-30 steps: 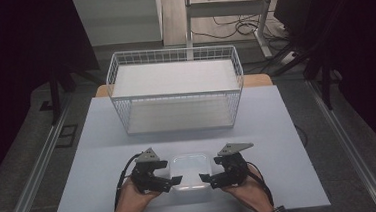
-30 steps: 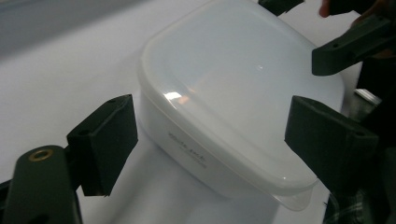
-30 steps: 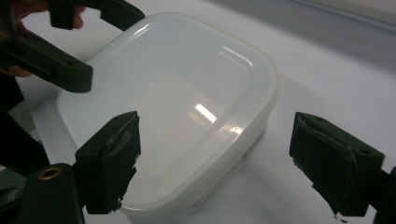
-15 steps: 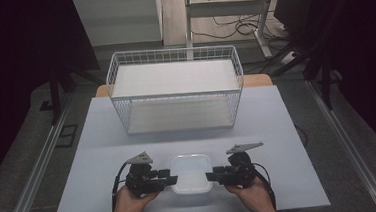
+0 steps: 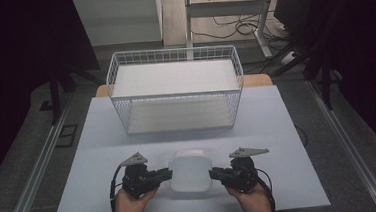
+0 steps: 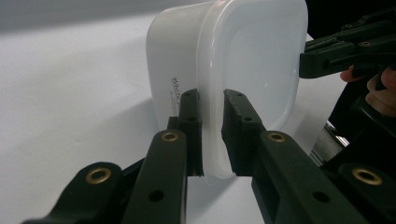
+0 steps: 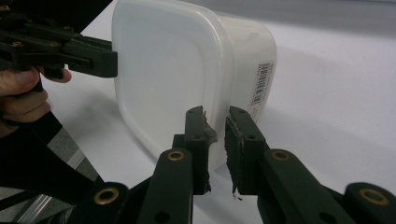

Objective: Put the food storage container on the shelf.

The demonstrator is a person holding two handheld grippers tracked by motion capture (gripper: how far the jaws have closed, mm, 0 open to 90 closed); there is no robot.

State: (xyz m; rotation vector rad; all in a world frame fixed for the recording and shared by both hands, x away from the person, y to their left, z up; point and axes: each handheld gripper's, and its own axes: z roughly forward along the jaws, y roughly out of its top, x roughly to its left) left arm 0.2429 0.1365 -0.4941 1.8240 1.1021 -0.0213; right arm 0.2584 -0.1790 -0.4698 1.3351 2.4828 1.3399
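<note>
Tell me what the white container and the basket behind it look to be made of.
Container: probably plastic, milky and slightly translucent, smooth with a soft sheen, rounded moulded corners and a printed label; the left gripper and right gripper each pinch its rim.
Basket: likely metal wire with a white coating, judging by its thin grid of rods; the flat white shelf panels inside are harder to identify.

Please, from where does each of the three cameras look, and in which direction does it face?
High view: above the person's side, facing forward and down on the table; hands and both grippers show.
Left gripper view: on the left gripper, looking along its jaws clamped on the white container's rim.
Right gripper view: on the right gripper, jaws on the opposite rim.
Both gripper views share the container and the other gripper.
</note>
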